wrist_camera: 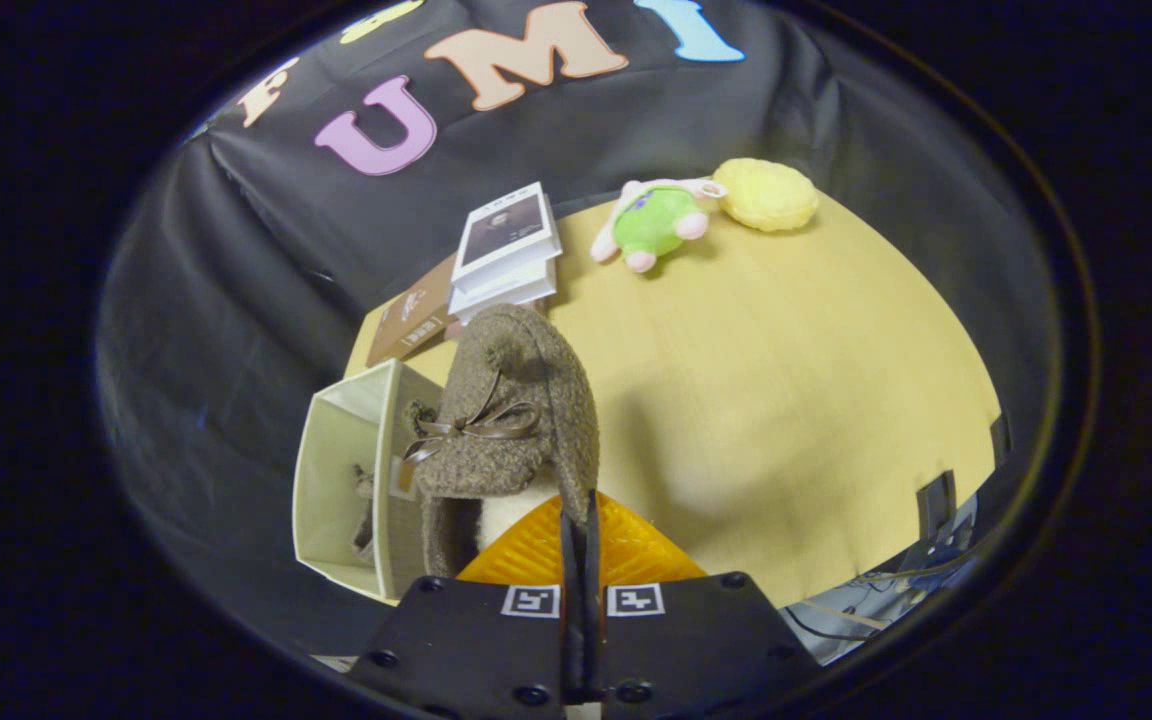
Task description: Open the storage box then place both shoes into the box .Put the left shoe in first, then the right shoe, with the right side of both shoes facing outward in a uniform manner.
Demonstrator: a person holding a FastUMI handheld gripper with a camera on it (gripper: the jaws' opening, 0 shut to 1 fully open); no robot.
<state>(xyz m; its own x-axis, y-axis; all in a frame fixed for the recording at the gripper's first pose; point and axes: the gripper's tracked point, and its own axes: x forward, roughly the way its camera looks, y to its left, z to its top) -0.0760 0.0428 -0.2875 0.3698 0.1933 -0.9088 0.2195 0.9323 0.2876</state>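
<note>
Tongs (580, 525) pinch brown shoe (506, 420) above wooden table (786, 400), beside open box (346, 490).

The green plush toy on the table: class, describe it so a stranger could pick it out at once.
Start at the wooden table and look to its far side, well beyond the jaws, which grip a brown shoe. The green plush toy lies between a stack of books and a yellow cushion, alone in having pink limbs.

Wooden table (786, 400) with books (504, 250), plush toy (656, 222), yellow cushion (766, 194), perhaps storage box (336, 480).
</note>
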